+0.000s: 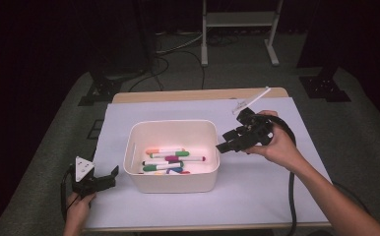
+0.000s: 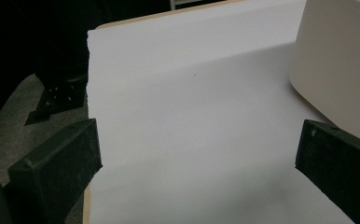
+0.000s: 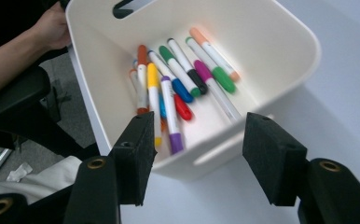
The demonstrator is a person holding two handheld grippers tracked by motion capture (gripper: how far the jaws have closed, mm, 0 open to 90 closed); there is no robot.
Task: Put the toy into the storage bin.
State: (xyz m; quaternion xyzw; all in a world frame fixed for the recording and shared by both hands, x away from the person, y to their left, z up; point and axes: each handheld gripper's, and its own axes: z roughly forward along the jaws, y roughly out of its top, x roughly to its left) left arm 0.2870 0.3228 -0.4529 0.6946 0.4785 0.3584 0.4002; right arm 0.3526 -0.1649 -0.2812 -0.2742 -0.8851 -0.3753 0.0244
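Dark room, grey carpeted floor [image 1: 355, 142], metal stand legs at back. Wooden counter [image 1: 198, 94] covered by a large pale lavender sheet [image 1: 276, 187]. On the sheet, near its middle, sits a white rectangular plastic bin with slot handles [image 1: 171, 183], holding a pile of white-barrelled felt markers with coloured caps [image 1: 171, 160]; in the right gripper view the caps read orange, green, black, blue, magenta, yellow, purple, red. Right tool [image 1: 226, 143] held just beside the bin's right wall, above the sheet, pointing toward the bin; jaws wide apart, nothing between them, no contact with bin or markers. Left tool [image 1: 104, 180] low at the sheet's front left corner, just left of the bin, not touching it; jaws spread, bare sheet between them, grey three-cornered plate on top. Thin white stick-like item [image 1: 251, 100] lies at the sheet's far right edge, behind the right tool, too small to identify.
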